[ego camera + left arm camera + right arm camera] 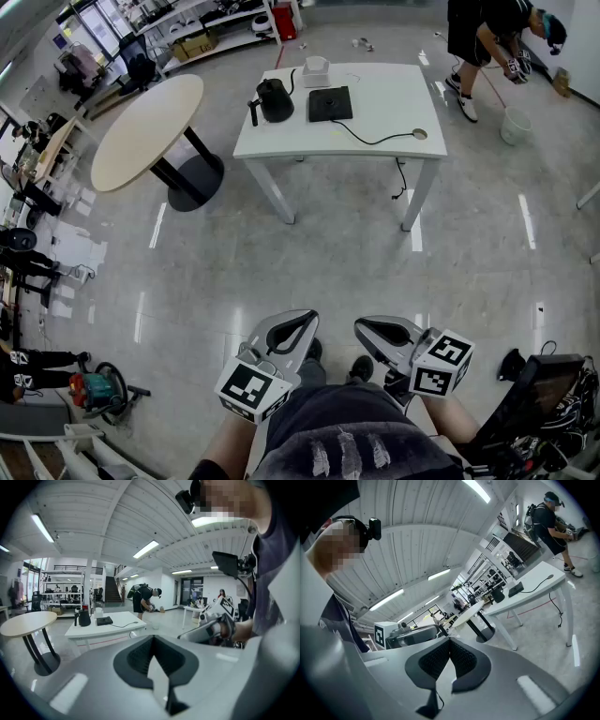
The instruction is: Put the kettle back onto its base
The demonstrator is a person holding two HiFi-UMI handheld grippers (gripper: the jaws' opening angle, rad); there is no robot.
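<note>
Open lab floor, seen from behind the operator. L to R: a round table stands off by itself. Next, a white table carries the kettle near its left end. It stands upright, handle turned out to the left, just beside its base but not on it. The base is a flat black square to the kettle's right, w/ a cord trailing off to the right. Far right, another person bends near a bucket.

Nearest the camera, the left gripper and right gripper are both held low at the operator's lap, jaws pressed together w/ nothing between them. The kettle lies well ahead across bare floor, approx. straight out from the left gripper. That hand looks the nearer one for the lift, and the set-down would then be a short carry rightward.

No brand or label is legible. The marker cube on each gripper shows black-and-white code squares only.
</note>
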